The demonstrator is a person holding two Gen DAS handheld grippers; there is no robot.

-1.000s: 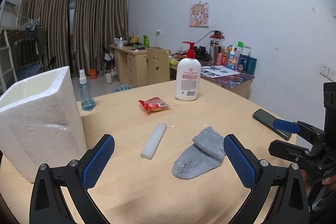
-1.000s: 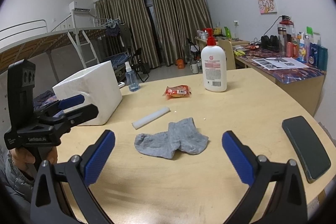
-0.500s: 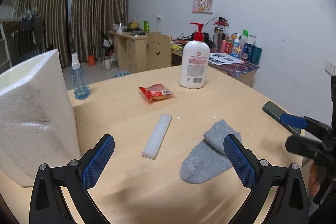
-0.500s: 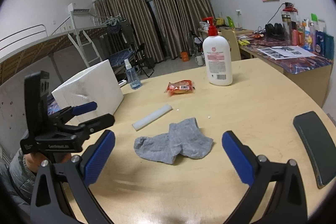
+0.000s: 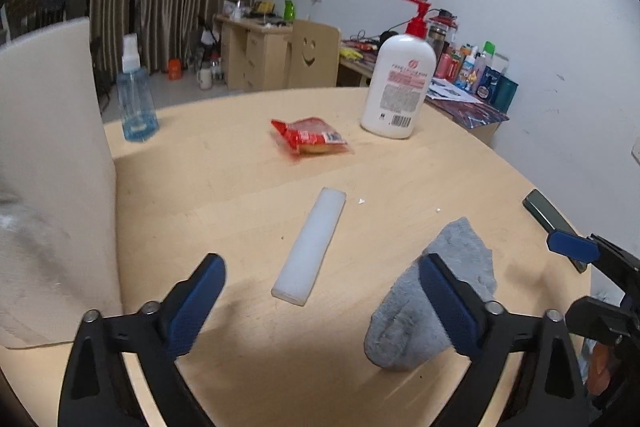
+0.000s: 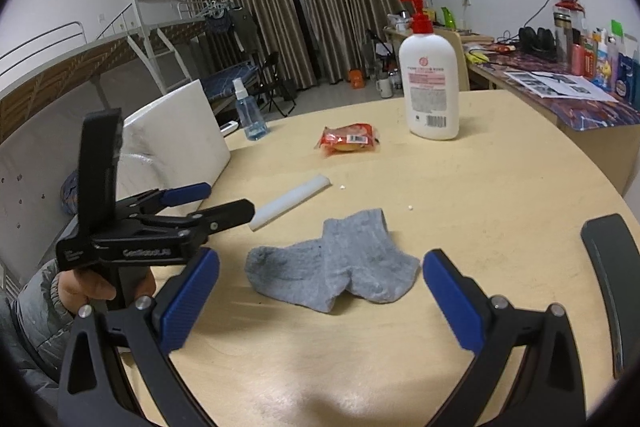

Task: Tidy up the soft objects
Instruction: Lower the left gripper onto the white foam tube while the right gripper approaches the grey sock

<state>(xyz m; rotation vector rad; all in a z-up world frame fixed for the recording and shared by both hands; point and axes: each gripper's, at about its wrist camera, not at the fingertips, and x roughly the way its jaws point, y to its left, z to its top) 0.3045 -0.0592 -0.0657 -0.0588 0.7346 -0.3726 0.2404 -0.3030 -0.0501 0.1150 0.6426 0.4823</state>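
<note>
Left gripper point(image 5: 322, 279) closing, nothing between jaws yet; white foam strip point(image 5: 310, 245) lies just beyond them. Right gripper point(image 6: 320, 267) spread wide, empty, grey sock point(image 6: 332, 273) just ahead on the round table point(image 6: 460, 195). Further: red snack packet point(image 6: 350, 141), foam box point(image 6: 176, 139) far left. Risk: pads closing early, skidding the strip away.
</note>
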